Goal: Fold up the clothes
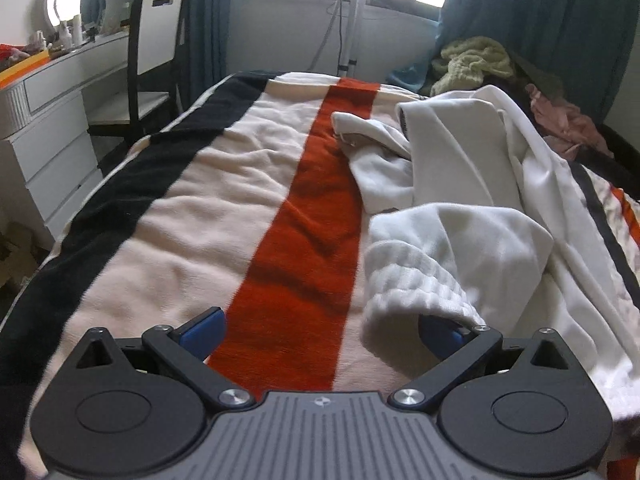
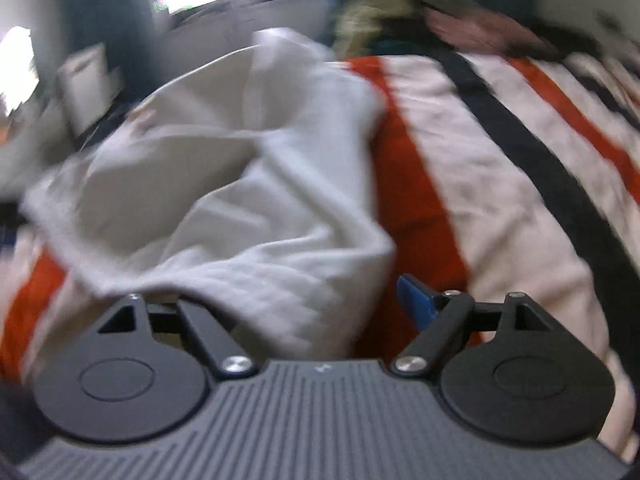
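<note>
A crumpled white sweatshirt [image 1: 472, 184] lies on the right half of the striped bed blanket [image 1: 224, 200]. Its ribbed cuff [image 1: 412, 284] drapes over the right blue pad of my left gripper [image 1: 320, 336], which is open just above the blanket. In the blurred right wrist view the same white garment [image 2: 240, 184] lies in a heap over the left finger of my right gripper [image 2: 304, 300]. That gripper is open, and only its right blue pad [image 2: 416, 300] shows.
A pile of other clothes [image 1: 500, 68] sits at the far right of the bed. A white dresser [image 1: 52, 120] and a chair [image 1: 152, 60] stand left of the bed. Window and blue curtains are behind.
</note>
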`<state>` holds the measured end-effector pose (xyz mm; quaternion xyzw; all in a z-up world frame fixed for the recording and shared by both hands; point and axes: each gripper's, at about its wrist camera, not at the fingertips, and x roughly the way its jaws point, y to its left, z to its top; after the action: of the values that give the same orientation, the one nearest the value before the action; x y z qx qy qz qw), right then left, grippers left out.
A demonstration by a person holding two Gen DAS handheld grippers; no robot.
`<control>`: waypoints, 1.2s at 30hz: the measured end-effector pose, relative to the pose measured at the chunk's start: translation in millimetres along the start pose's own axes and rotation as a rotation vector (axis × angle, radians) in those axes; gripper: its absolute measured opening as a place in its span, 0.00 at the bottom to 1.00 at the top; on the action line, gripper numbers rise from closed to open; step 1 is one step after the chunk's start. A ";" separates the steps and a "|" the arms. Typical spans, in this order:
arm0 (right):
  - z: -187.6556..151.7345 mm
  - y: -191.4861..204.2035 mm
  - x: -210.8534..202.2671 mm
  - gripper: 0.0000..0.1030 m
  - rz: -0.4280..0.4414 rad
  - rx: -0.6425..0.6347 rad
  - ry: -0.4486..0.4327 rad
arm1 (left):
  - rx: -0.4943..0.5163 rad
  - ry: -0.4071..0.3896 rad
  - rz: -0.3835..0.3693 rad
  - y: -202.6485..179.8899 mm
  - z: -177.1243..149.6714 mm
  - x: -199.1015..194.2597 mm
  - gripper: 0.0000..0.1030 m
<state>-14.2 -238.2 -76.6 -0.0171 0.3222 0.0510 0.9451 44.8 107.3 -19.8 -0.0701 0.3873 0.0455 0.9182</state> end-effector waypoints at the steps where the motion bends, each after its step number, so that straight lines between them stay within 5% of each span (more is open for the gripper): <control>1: -2.6 13.3 -1.4 0.80 -0.015 -0.096 -0.016 | -0.001 0.000 -0.005 -1.0 -0.5 0.9 1.00; 5: -2.6 28.7 -12.8 0.80 -0.009 -0.200 -0.068 | -0.032 -0.012 -0.025 3.7 -1.2 -2.8 1.00; 10: 10.6 -20.6 -36.6 0.79 0.176 0.123 -0.041 | -0.138 -0.045 -0.105 24.5 -0.1 -21.6 0.97; 17: 6.7 -85.6 -47.1 0.80 0.451 0.586 -0.074 | -0.324 -0.067 -0.328 54.0 1.4 -32.9 0.97; 24: -9.6 -102.6 3.5 0.81 0.385 0.812 0.076 | -0.332 0.077 -0.374 40.7 13.0 19.8 0.92; 29: -20.3 -93.4 32.3 0.72 0.390 0.845 0.166 | -0.382 0.239 -0.414 35.1 5.8 60.8 0.74; 33: -26.5 -86.2 34.4 0.72 0.388 0.822 0.160 | -0.415 0.249 -0.409 37.5 3.9 67.0 0.62; 36: -30.7 -88.8 35.6 0.52 0.443 0.851 0.149 | -0.457 0.231 -0.384 42.1 1.5 66.2 0.48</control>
<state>4.7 -325.4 -122.7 0.4364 0.3771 0.1134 0.8090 86.1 151.0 -70.2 -0.3509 0.4486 -0.0510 0.8204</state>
